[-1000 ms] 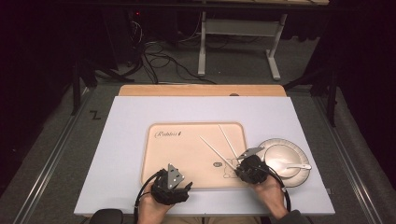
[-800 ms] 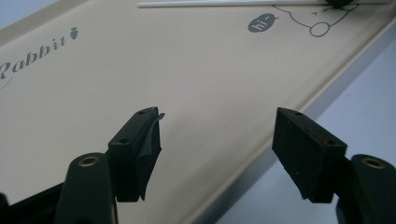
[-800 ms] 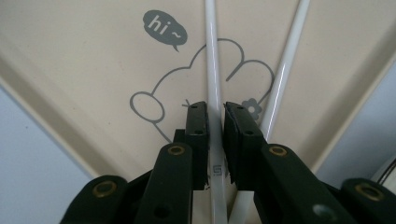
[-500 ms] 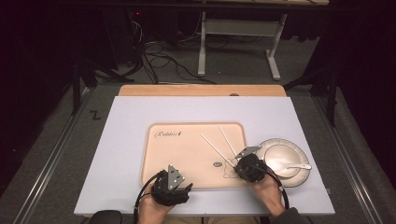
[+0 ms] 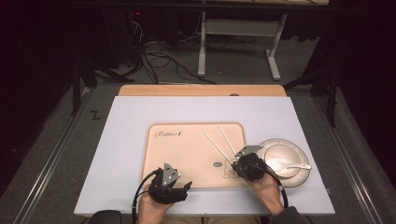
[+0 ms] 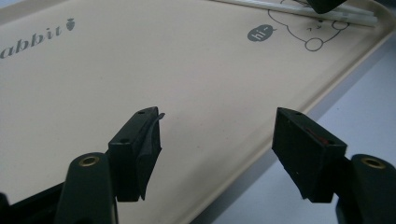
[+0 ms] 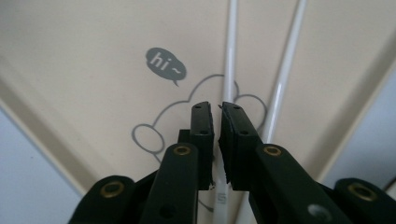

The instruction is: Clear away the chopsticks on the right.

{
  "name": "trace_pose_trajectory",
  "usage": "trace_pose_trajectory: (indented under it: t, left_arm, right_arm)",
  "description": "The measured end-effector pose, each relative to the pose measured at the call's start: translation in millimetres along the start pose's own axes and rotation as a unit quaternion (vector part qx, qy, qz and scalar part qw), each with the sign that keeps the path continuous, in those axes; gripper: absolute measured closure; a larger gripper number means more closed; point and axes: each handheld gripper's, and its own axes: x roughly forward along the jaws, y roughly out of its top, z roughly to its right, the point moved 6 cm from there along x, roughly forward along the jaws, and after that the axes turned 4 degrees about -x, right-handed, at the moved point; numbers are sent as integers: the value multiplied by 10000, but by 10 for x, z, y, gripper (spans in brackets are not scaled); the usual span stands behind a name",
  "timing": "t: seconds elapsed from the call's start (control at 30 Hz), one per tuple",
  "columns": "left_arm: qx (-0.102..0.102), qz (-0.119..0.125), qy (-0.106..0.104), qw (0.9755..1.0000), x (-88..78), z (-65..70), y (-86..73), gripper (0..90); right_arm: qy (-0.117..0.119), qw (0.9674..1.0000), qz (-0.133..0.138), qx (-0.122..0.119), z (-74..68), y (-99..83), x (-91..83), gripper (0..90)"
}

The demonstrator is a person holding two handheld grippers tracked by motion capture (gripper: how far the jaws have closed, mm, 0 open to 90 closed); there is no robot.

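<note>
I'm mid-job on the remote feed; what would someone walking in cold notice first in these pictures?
Probably the right gripper at the tray's right end, its jaws just closed on one of the two white chopsticks lying across the cartoon print. Next, the left gripper, jaws wide apart and holding nothing, over the tray's near edge. Right of the tray sits a round plate with a white spoon.
</note>
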Motion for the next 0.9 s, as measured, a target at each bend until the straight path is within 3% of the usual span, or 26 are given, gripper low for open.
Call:
trace_pose_trajectory:
  t: [0.23,0.47,0.9]
  left_arm:
    - [80,-41,-14,10000,-7,24,-40,328]
    - [162,-10,53,9999,-41,6,-46,328]
    - [127,68,174,9997,-103,-51,-27,326]
  right_arm:
    - [208,9994,-172,-228,-106,41,95,888]
    - [54,9997,-203,-135,-15,51,147,890]
    - [-129,9997,-190,-17,125,64,172,884]
